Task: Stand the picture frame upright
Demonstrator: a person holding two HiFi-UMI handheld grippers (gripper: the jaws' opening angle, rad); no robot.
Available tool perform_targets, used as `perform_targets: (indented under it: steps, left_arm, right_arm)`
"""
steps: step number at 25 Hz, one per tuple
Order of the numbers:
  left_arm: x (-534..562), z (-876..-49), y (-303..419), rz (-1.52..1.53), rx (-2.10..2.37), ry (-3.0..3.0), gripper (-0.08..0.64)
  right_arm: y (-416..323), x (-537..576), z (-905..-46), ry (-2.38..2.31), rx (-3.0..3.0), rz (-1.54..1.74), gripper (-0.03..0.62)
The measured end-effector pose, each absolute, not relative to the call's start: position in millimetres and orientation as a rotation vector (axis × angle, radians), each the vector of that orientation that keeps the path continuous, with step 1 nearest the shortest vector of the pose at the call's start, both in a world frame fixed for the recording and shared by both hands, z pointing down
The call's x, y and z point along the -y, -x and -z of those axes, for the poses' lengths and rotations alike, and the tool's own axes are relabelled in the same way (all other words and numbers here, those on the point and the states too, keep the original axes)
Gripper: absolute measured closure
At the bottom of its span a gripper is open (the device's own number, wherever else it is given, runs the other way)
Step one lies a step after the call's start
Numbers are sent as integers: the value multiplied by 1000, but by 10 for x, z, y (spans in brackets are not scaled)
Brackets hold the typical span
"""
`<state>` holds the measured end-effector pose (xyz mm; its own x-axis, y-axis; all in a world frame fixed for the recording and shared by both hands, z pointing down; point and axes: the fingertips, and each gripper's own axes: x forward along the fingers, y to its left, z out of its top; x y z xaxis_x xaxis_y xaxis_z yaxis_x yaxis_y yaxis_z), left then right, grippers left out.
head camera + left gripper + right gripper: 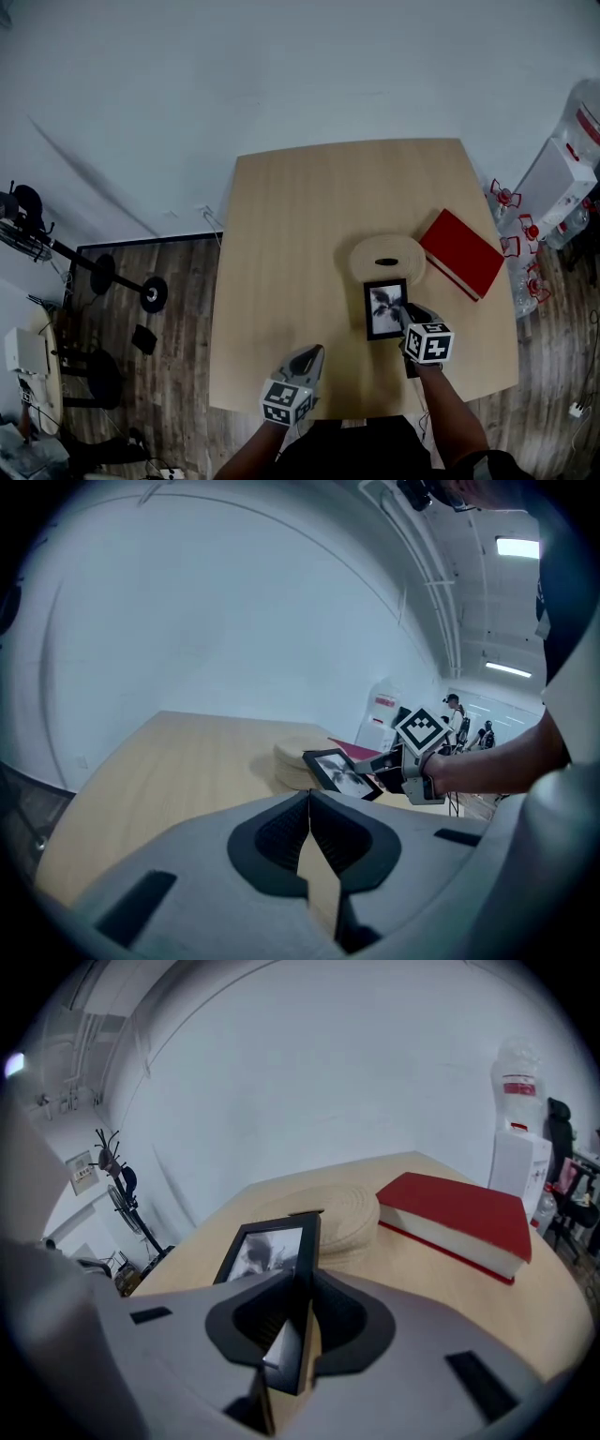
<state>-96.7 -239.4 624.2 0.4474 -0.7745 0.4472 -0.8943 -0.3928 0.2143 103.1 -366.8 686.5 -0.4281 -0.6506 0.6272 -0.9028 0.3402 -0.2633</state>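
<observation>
The right gripper's (298, 1283) ribbed dark pads are clamped on the right-hand edge of the picture frame (267, 1251); its own view alone shows that thin black edge pinched between them. The left gripper's (309, 803) jaws meet with nothing between them, over bare table near the person.

The picture frame (384, 307) is a flat black rectangle around a grey photograph, picture side upward. Its long axis runs away from the person, and its far end reaches the rim of a round, pale, ring-ribbed mat (386, 258).

Only the left gripper view shows the frame (339, 771) slanted rather than flat. A red hardback book (461, 253) with pale page edges lies beside the mat on the smooth light-wood table (300, 234).
</observation>
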Motion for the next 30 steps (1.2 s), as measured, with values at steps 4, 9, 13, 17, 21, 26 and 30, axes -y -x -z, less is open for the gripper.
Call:
perform_targets:
  steps: [4,9,13,17,21,26,30]
  left_arm:
    - [2391,-6293,983,-383,1411,-2267,555]
    - [2401,-6280,1001,-386,1413,-2265,555]
    - [2387,-6280,1011,-391,1413,-2252,555]
    - [2380,-6292,1166,-377,1468,-2218,555]
    - [2381,-6289,1369,-368,1521,-2164,555]
    - [2378,-6280,1445,-364,1541,-2164,555]
    - [2397,-6276,1508,-358,1558,-2155,555]
  right_arm:
    - [-1022,3681,-6953,-1358,2180,-835,525]
    - [-1021,3698,-7010,-1363,2154,-836,526]
    - [-1020,3715,-7096,-1369,2131,-835,525]
    - [-1014,3715,-7195,-1370,2102,-818,527]
    - [-1015,3722,-7206,-1385,2101,-797,527]
    - [-989,3714,-7236,-1381,2091,-791,526]
    - [-968,3716,-7110,-1374,2118,-749,482]
